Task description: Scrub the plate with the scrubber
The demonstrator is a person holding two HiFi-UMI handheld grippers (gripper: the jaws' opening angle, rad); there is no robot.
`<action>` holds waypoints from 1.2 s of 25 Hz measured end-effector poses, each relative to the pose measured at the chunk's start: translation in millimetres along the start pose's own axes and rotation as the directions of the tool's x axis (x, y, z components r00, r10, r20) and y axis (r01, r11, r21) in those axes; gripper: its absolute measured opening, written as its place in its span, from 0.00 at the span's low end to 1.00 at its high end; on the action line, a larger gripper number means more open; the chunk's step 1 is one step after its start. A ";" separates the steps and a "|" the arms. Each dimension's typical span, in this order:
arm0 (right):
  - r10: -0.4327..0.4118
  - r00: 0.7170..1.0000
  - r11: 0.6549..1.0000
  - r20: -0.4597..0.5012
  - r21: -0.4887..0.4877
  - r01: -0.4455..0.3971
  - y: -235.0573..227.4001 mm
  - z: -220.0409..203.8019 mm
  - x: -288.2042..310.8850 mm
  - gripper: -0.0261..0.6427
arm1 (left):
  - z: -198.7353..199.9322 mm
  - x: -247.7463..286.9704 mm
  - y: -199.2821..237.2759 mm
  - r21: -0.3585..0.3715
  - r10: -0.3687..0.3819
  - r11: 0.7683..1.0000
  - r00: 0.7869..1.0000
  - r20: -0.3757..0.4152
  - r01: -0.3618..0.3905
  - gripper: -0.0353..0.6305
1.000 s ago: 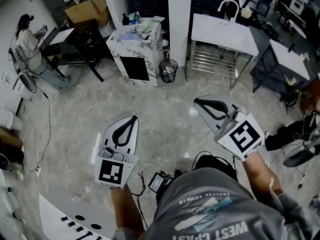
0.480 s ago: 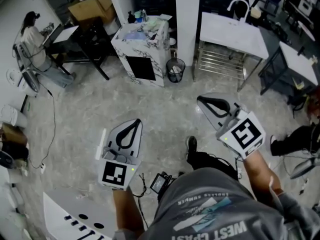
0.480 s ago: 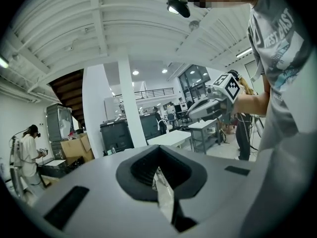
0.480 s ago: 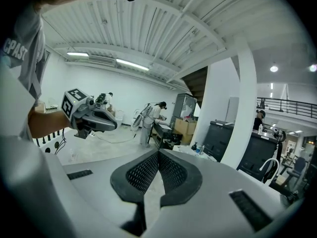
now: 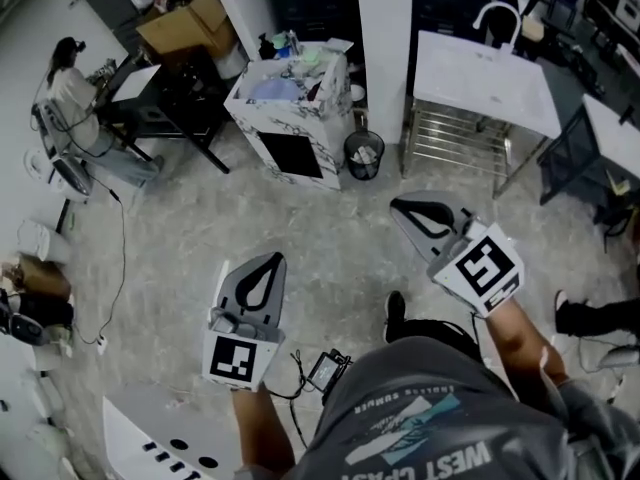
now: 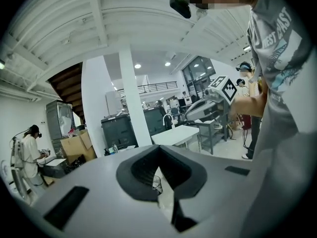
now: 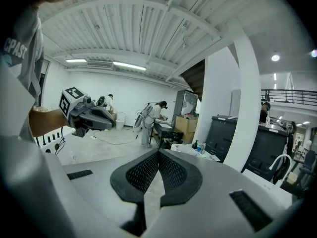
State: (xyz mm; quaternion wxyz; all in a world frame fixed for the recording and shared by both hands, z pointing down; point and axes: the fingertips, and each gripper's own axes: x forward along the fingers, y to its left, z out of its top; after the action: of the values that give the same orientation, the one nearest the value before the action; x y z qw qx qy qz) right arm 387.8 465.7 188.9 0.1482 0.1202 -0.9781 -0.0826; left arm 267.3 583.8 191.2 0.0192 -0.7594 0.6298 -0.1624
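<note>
Head view: the person, in a grey printed T-shirt (image 5: 420, 423), stands on a pale grey marbled floor (image 5: 170, 238) and holds both tools out in front, well apart from each other. The left tongs (image 5: 274, 258) point away from the body, their black-lined jaws brought together at the tips. The right tongs (image 5: 396, 206) point toward the upper left of the frame, jaws likewise together, and neither pair holds anything. Each tool carries a white cube with black square markers, left (image 5: 240, 360) and right (image 5: 479, 269), nearest the hand. Beyond the tips stand a white marble-patterned cabinet (image 5: 268, 118) with clutter on top, a black mesh wastebasket (image 5: 363, 154) just beside it, a white square pillar (image 5: 383, 28), and a white desk with a curved tap (image 5: 480, 68) over a wire shelf. At far left another person (image 5: 70, 93) works at a black desk (image 5: 185, 73), near a brown cardboard box (image 5: 190, 18). Left gripper view: the dark pads (image 6: 141, 167) of the left tongs meet at the tip, enclosing a teardrop-shaped gap through which only the background shows. The right tongs appear at right, held in a hand. Right gripper view: the mesh-textured pads (image 7: 143, 172) of the right tongs are closed tip to tip and empty. The left tongs appear at left, with a standing person in white (image 7: 151, 114) farther back. The plate and the scrubber cannot be located in any of the three views.
</note>
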 end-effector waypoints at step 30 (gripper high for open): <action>0.002 0.995 1.000 -0.104 -0.014 -0.003 -178.0 -11.2 179.9 0.08 | -10.3 199.5 169.2 -0.064 -0.013 0.998 1.000 -0.004 0.012 0.05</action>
State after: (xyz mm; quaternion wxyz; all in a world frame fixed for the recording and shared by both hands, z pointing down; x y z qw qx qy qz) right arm 262.0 247.2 213.0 0.2001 0.1221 -0.9686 -0.0830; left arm 134.4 358.7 205.8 -0.0077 -0.7632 0.6299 -0.1438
